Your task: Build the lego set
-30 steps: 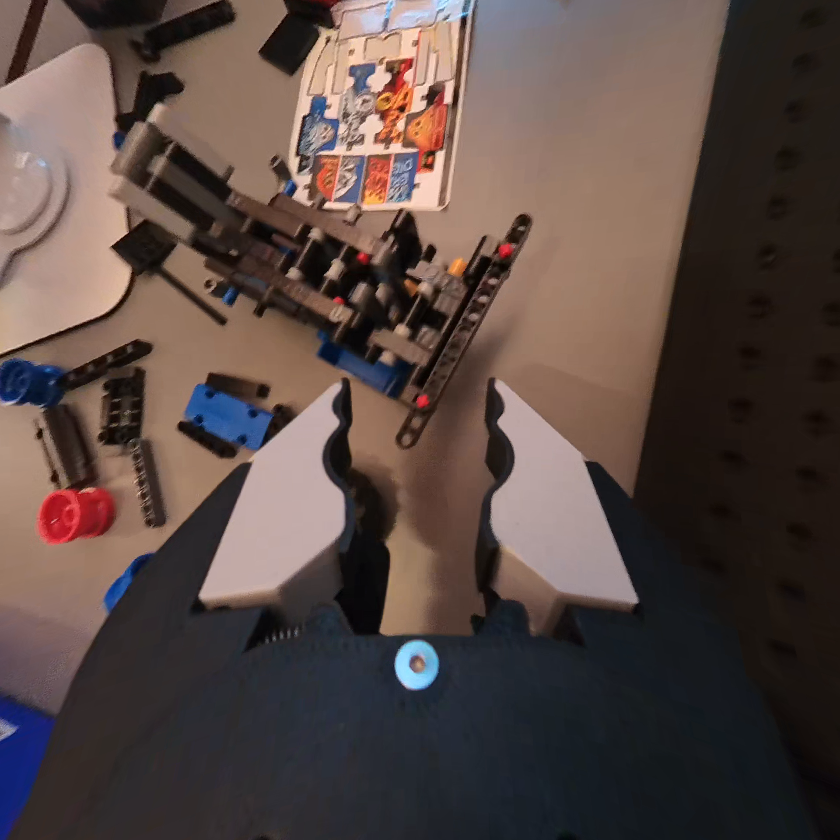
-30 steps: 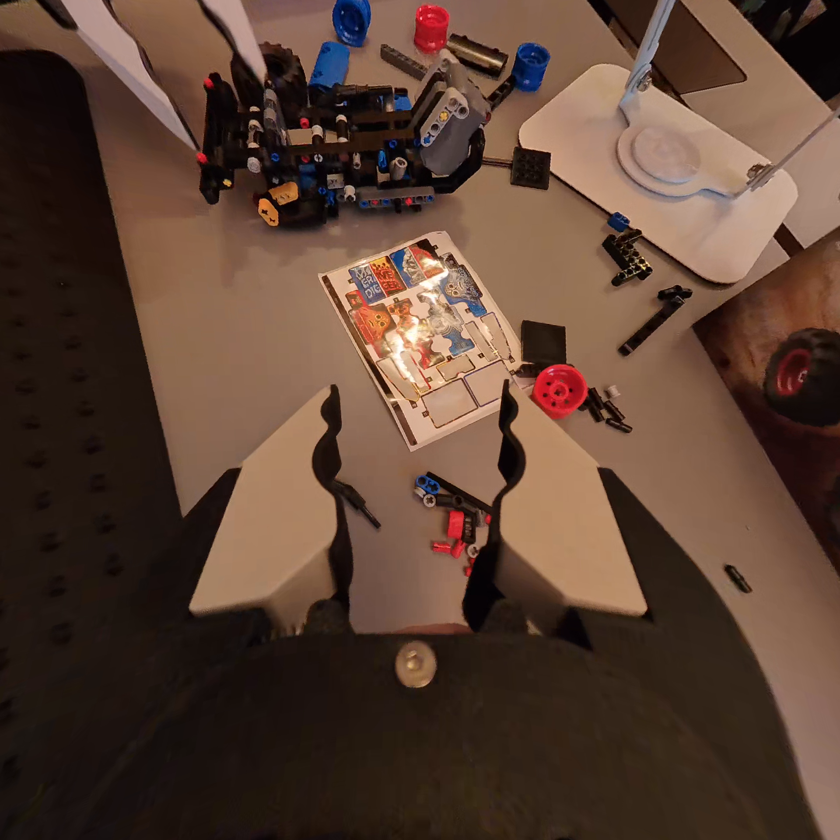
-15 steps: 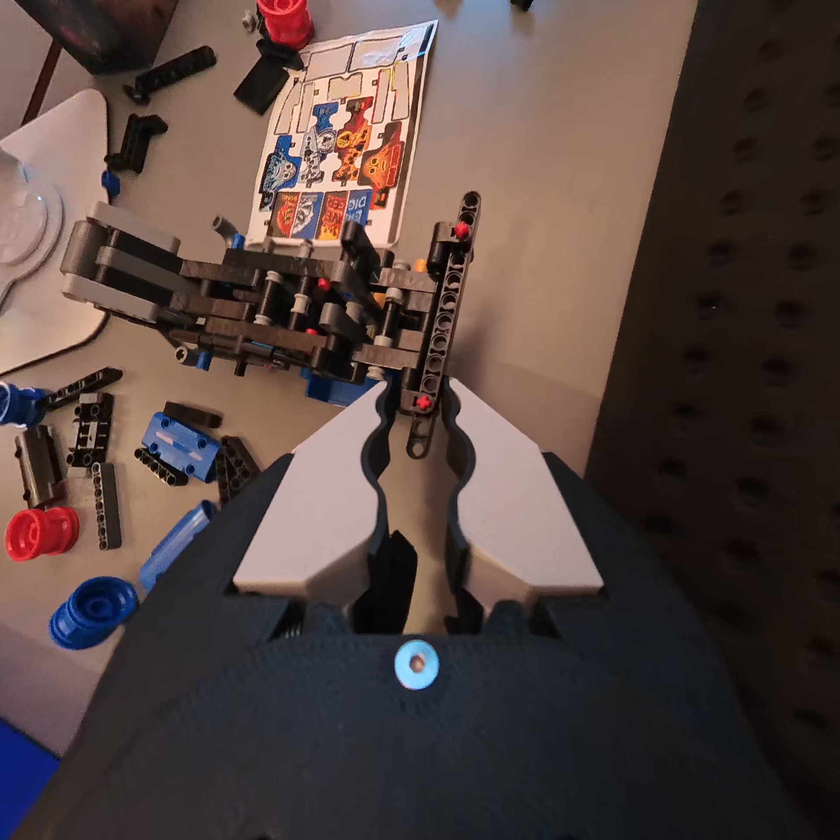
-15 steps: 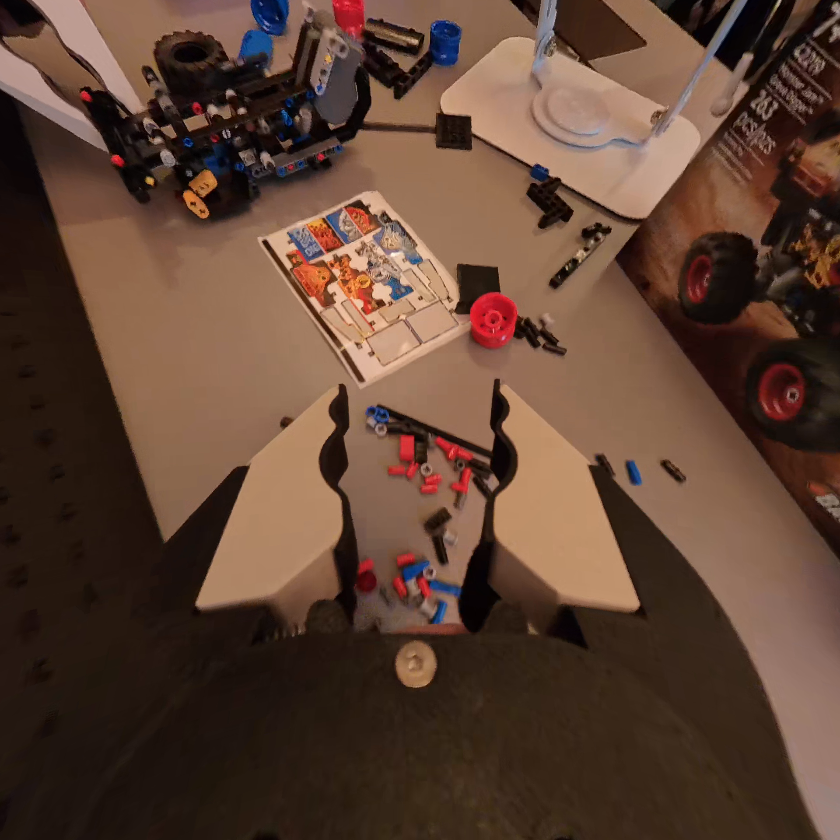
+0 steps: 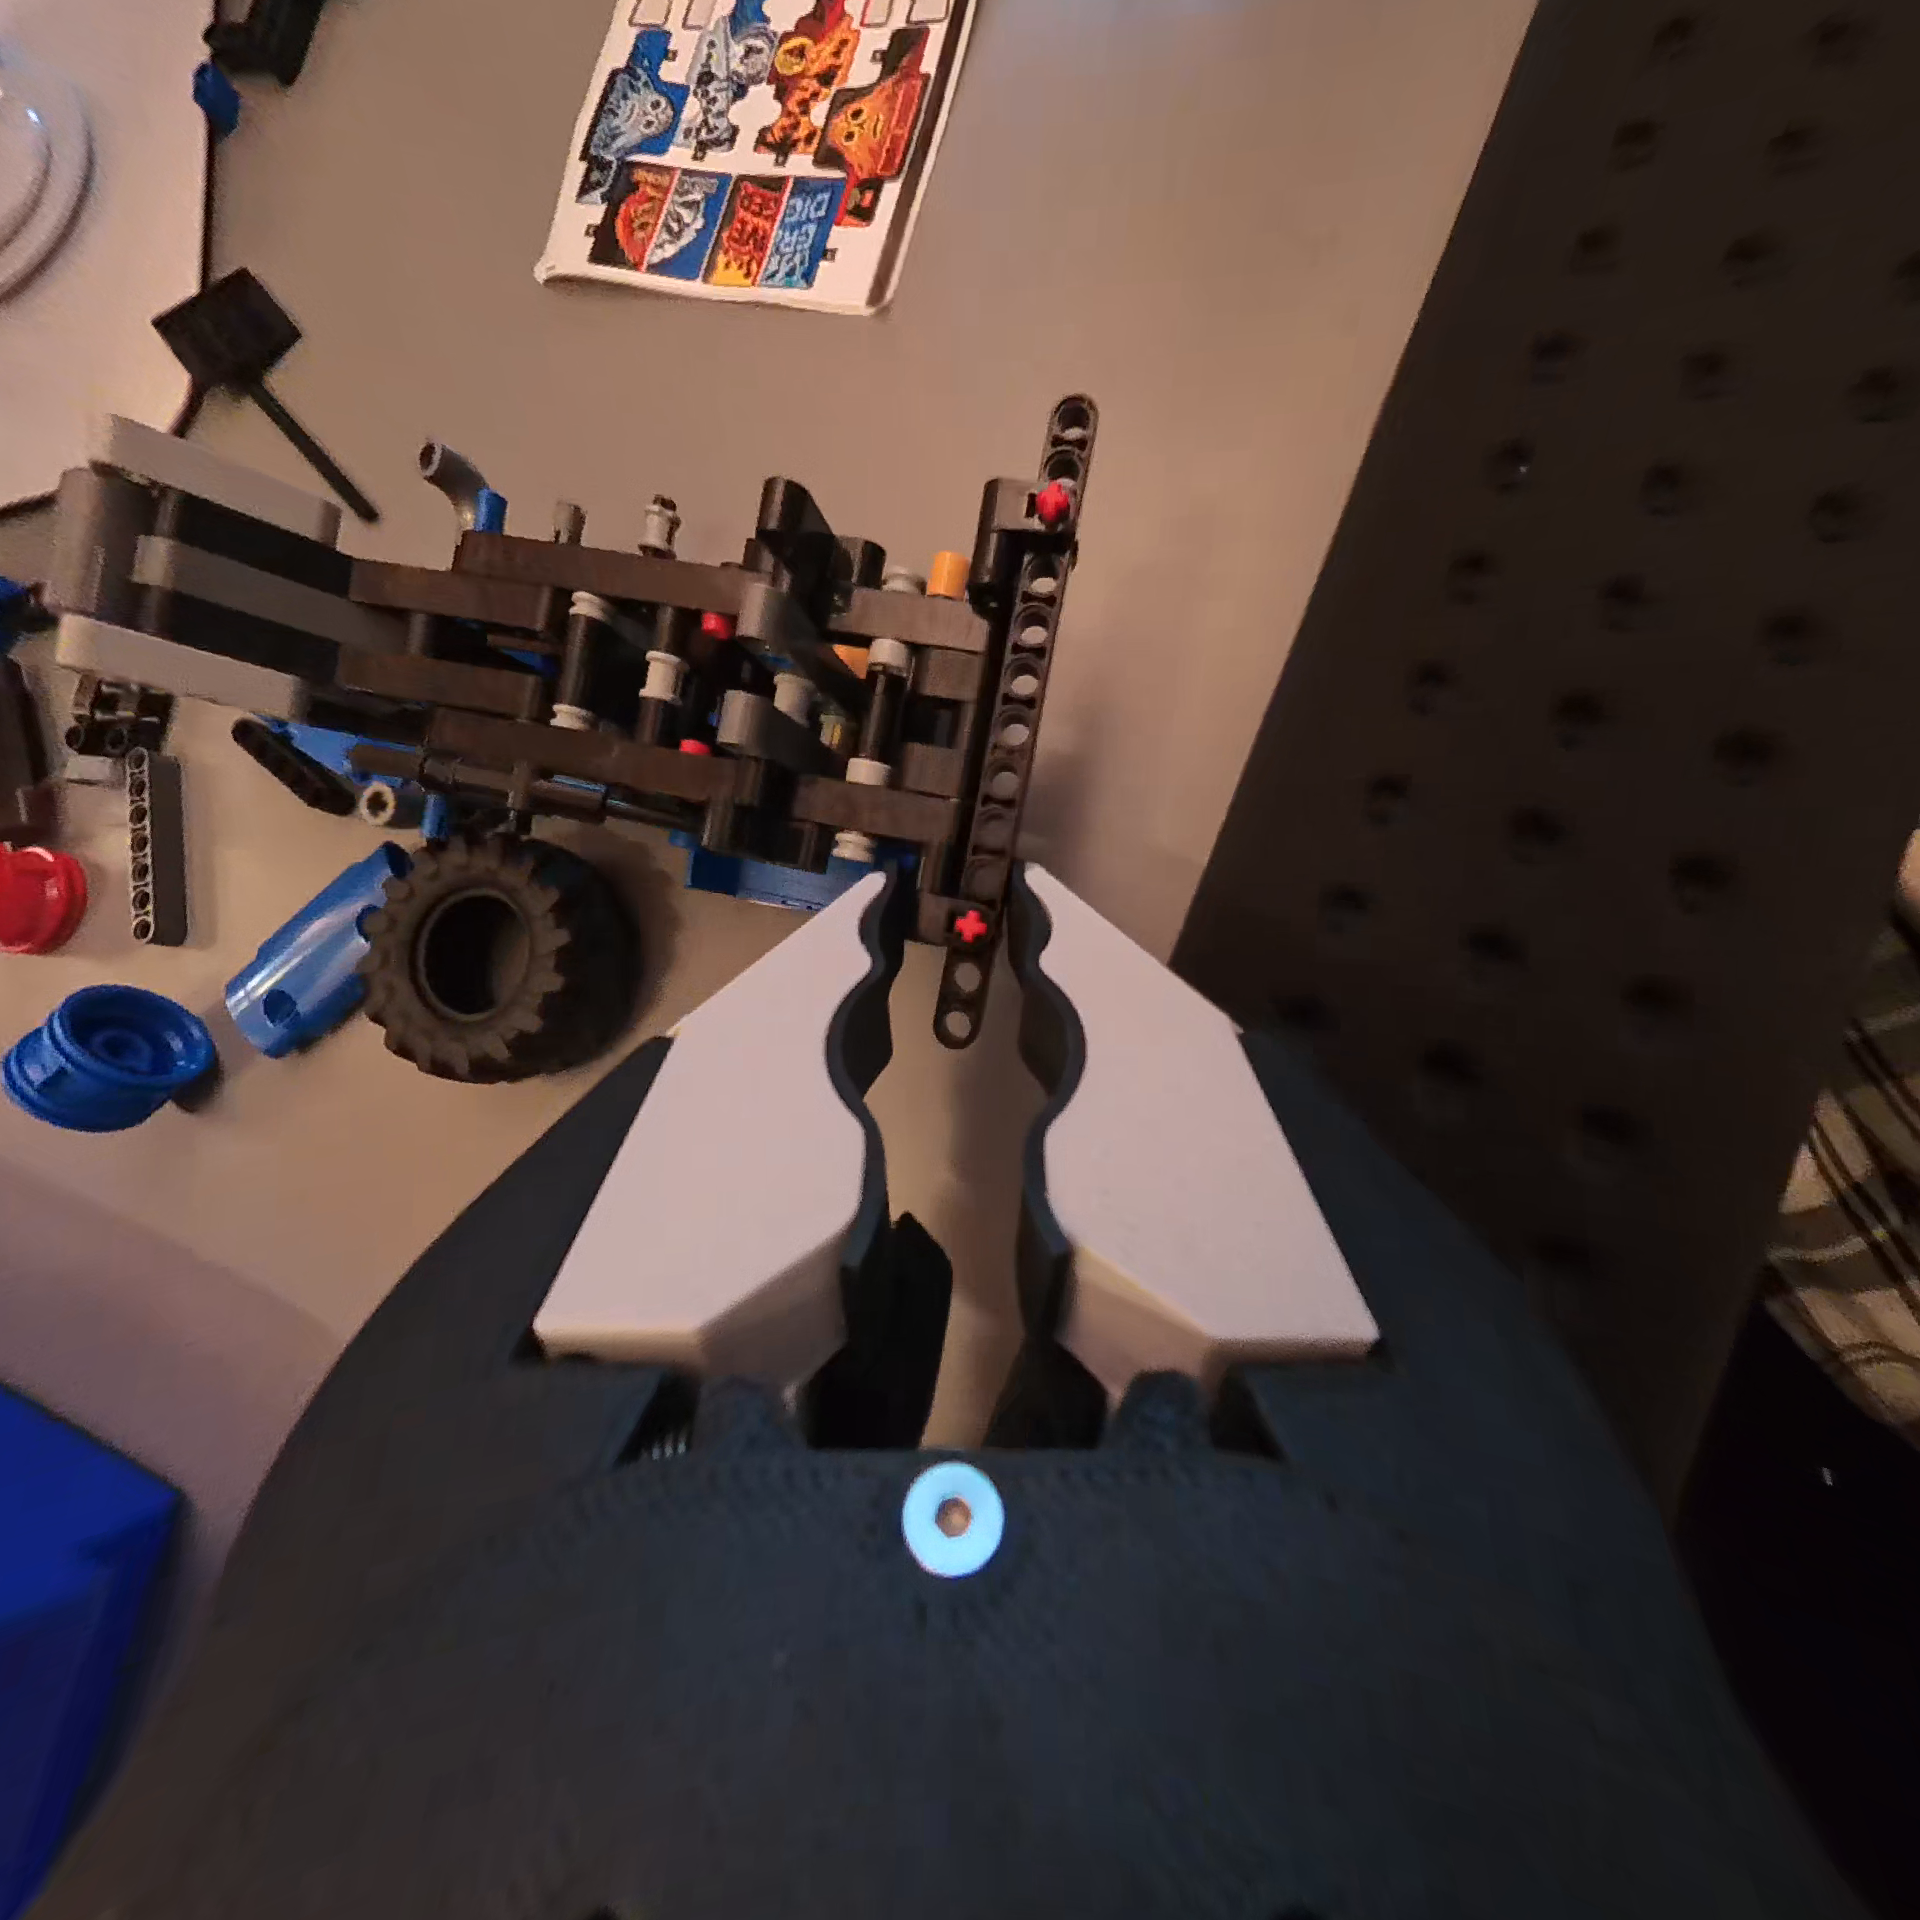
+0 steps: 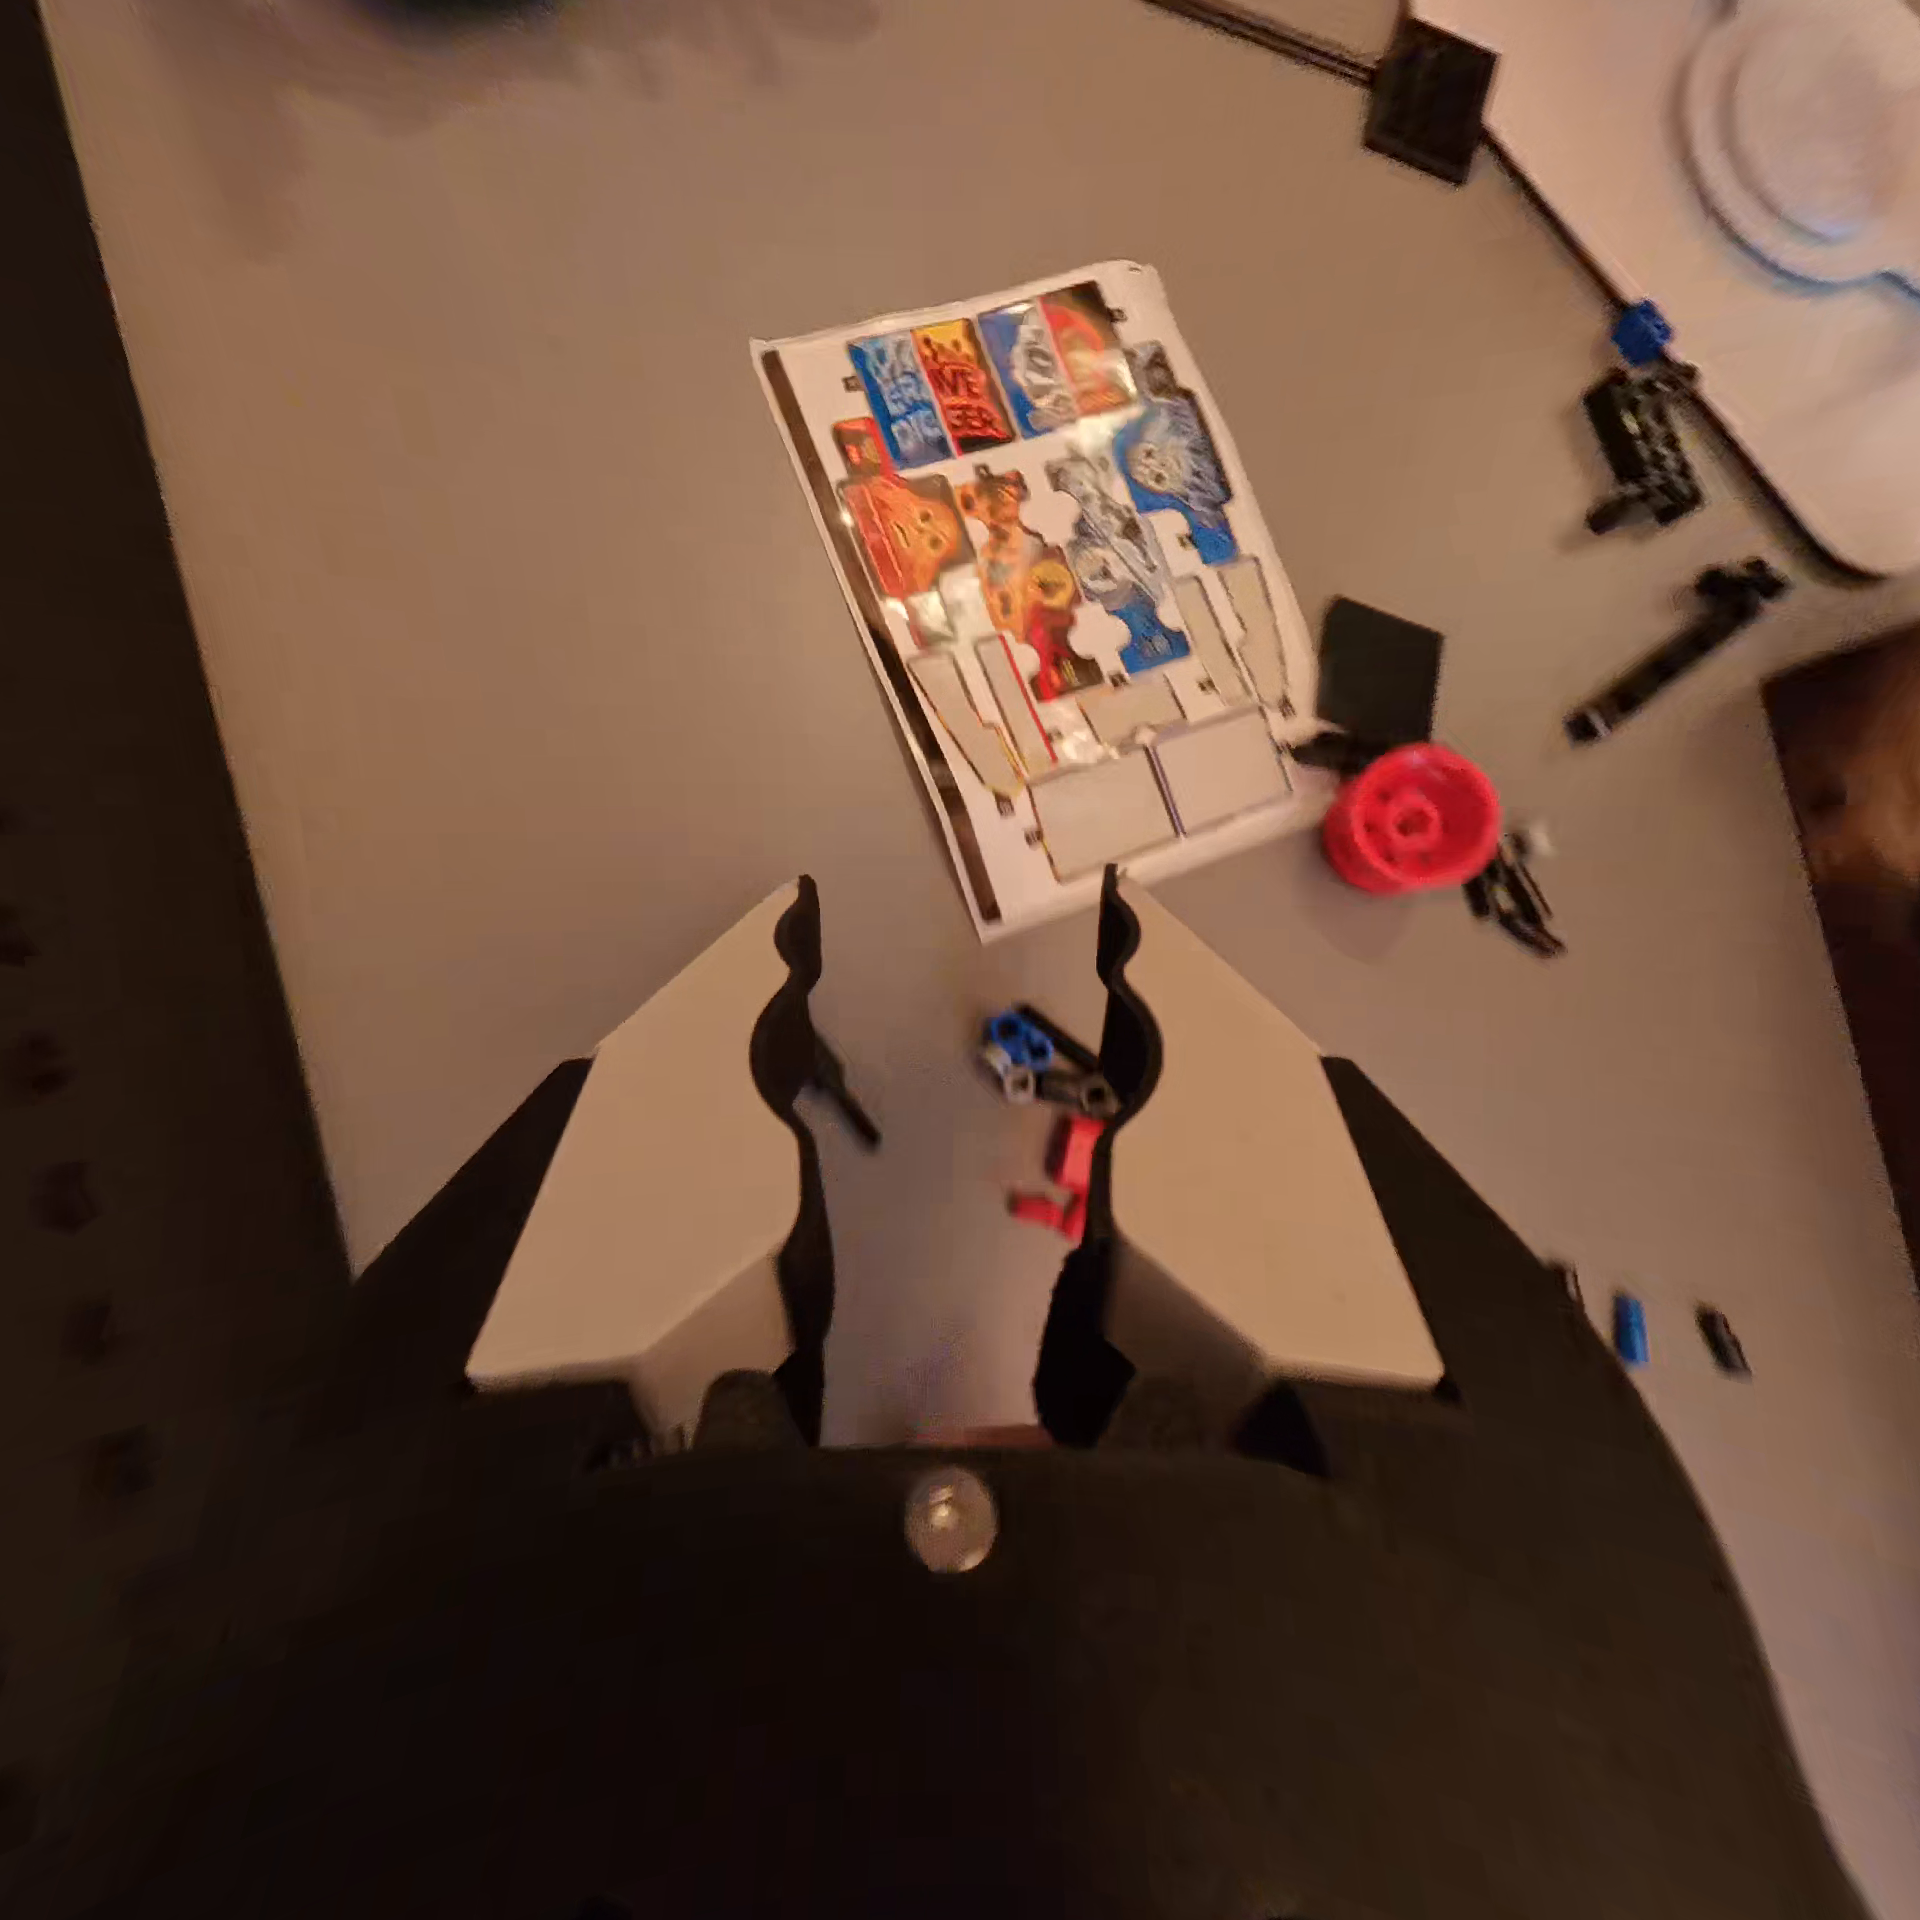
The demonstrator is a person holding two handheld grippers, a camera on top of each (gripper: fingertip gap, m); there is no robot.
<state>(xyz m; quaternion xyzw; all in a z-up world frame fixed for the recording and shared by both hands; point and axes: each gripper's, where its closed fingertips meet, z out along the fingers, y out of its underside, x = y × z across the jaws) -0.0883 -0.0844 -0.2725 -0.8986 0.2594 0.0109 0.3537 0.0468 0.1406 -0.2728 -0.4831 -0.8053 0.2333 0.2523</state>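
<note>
The part-built black, grey and blue lego chassis lies on the grey table. A long black holed beam with red pins crosses its near end. My left gripper is shut on the lower end of that beam. My right gripper is open and empty, low over the table. Between its fingers lie small blue and grey connectors, red pins and a black pin. The sticker sheet lies just beyond its tips and also shows in the left wrist view.
A black tyre, a blue tube piece, a blue rim and a red rim lie left of my left gripper. Another red rim and black parts lie near a white stand base. A dark perforated mat borders the table. One gripper's finger ends stand about 25 cm off the other's.
My left gripper has closed from open onto the chassis's black beam. My right gripper has moved over the small-parts pile, still open, and now sits nearer the sticker sheet.
</note>
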